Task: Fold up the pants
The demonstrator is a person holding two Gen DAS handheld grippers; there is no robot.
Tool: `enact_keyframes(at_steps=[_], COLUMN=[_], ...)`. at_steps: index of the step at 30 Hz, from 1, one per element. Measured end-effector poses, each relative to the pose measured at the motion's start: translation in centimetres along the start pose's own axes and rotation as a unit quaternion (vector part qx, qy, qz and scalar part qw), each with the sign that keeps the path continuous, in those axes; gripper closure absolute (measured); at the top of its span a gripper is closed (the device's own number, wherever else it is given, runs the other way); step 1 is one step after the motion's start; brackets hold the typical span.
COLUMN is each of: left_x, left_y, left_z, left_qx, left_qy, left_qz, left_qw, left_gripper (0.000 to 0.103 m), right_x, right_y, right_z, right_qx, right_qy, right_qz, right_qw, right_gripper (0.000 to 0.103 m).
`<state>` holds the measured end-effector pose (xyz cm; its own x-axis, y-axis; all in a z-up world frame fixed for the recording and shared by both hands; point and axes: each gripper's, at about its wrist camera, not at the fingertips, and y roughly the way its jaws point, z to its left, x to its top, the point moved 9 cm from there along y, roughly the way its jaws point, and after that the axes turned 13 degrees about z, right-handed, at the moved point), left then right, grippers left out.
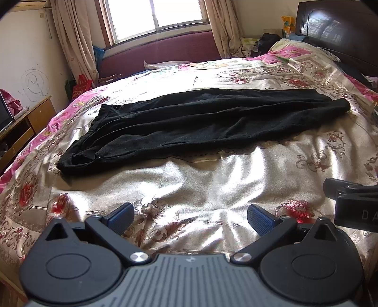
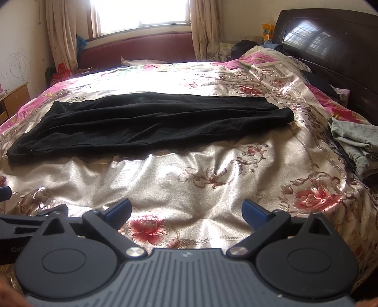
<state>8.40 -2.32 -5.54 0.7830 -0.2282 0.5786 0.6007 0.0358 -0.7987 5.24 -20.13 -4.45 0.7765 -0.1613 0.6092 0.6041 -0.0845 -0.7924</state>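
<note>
Black pants (image 1: 193, 122) lie flat across the bed, folded lengthwise with one leg on the other, waistband at the left and leg ends at the right; the right wrist view shows the same pants (image 2: 151, 122). My left gripper (image 1: 190, 218) hovers open over the quilt, well short of the pants, nothing between its blue-padded fingers. My right gripper (image 2: 186, 212) is also open and empty, at a similar distance from the pants. Part of the right gripper (image 1: 354, 203) shows at the right edge of the left wrist view.
A shiny floral quilt (image 1: 189, 189) covers the bed. A dark headboard (image 2: 330, 54) rises at the right. Grey folded clothes (image 2: 356, 144) lie on the bed's right side. A wooden desk (image 1: 26, 127) stands at the left; a window with curtains (image 1: 156, 16) is behind.
</note>
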Motion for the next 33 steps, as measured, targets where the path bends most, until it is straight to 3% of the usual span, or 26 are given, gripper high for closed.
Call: enact_keyframes(at_steps=[8,12,16,20,23,25,29,33], left_x=[3.0,7.3,11.0,14.1,15.9,16.9,17.7,18.3], left_y=[0.9,3.1,7.0,10.8,12.5,13.1,14.0,14.9], left_z=[-0.3,-0.6,-2.3,-5.1,-6.7,-8.0,-10.5,-13.6], left_qx=[0.004,-0.014,-0.051,-0.099,-0.105,-0.116,-0.157,-0.162], left_qy=[0.035,0.047,0.081,0.12,0.139,0.153,0.164,0.198], left_qz=[-0.024,-0.049,-0.056,-0.048,-0.043,-0.038,-0.016,-0.002], left_qw=[0.9991,0.9976,0.9939,0.9866,0.9836,0.9806,0.9737,0.9666], left_gripper=[0.0,0.0,0.0,0.003,0.011,0.016,0.016,0.021], right_x=[2.3,6.5,11.0,13.7,14.3,14.6,15.8,17.7], right_y=[1.8,4.7,9.1,14.1,16.8,18.0,19.8,21.9], right_z=[-1.6,-4.4,-7.7,-11.9,-14.8,-16.2,-17.9,-18.8], right_qx=[0.001,0.017,0.011,0.025,0.036,0.034,0.059,0.082], right_qy=[0.009,0.052,0.084,0.17,0.227,0.244,0.266,0.281], right_qz=[0.011,0.02,0.027,0.067,0.092,0.099,0.095,0.087], right_qw=[1.0,0.998,0.996,0.983,0.969,0.964,0.957,0.952], right_gripper=[0.004,0.006,0.016,0.028,0.031,0.035,0.035,0.037])
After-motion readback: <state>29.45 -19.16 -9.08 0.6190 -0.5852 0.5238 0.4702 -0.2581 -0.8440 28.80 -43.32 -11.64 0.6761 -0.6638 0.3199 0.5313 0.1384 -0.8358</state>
